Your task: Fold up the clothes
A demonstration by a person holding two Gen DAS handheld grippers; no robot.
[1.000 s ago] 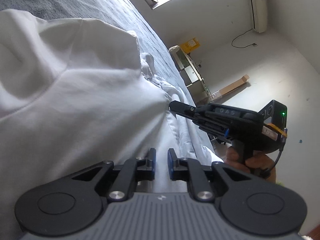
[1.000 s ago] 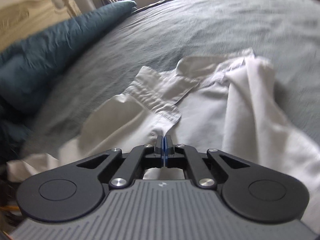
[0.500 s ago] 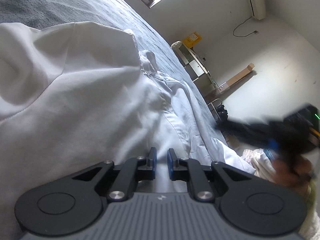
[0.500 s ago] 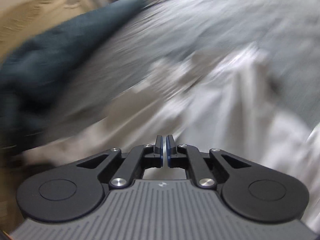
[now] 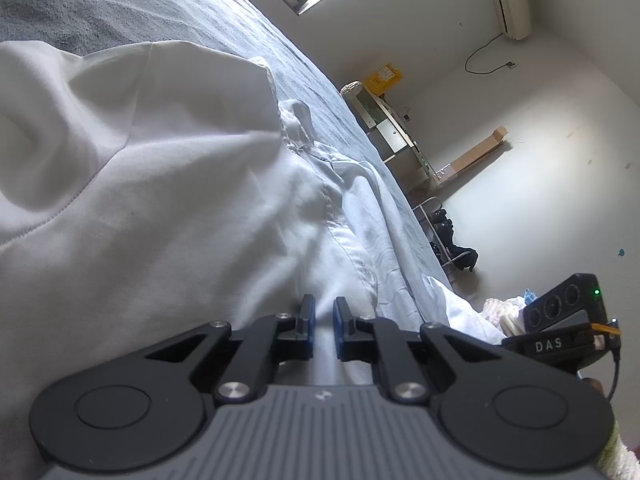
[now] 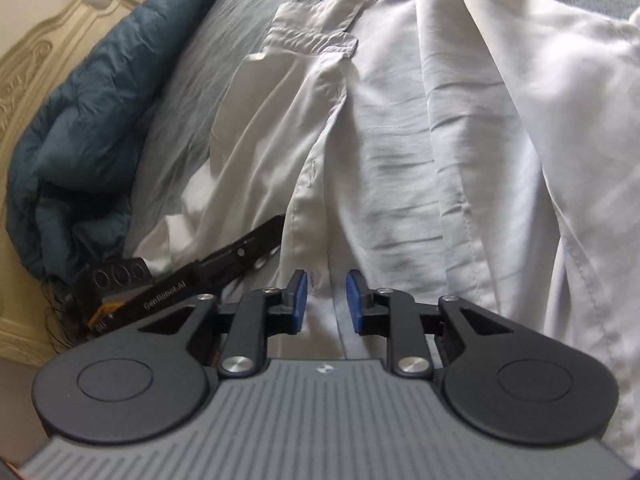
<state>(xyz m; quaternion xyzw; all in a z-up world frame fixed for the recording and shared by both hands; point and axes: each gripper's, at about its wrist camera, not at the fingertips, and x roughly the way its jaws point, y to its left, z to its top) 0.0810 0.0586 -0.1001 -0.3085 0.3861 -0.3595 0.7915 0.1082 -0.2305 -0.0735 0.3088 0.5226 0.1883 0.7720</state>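
A white button shirt (image 6: 400,152) lies spread and creased on the grey bed cover (image 5: 160,8), collar toward the far end. My right gripper (image 6: 326,296) hovers over the shirt's front placket near the hem. Its jaws are opening, with cloth beneath them and nothing pinched. My left gripper (image 5: 324,314) stands nearly closed with a strip of shirt cloth between its blue pads. From the right wrist view the left gripper (image 6: 274,229) shows at the shirt's left edge, tips buried in the fabric. The right gripper's black housing (image 5: 560,320) shows at the lower right.
A dark blue quilt (image 6: 80,140) is bunched against a cream carved headboard (image 6: 32,60) left of the shirt. Beyond the bed's far side stand a shelf unit (image 5: 384,124), a long cardboard box (image 5: 476,152) and a rack with dark items (image 5: 452,240).
The right gripper pulled back from the collar area toward the hem, dipped and rolled, and its jaws parted. In the left wrist view it slid to the lower right. The left gripper stayed put.
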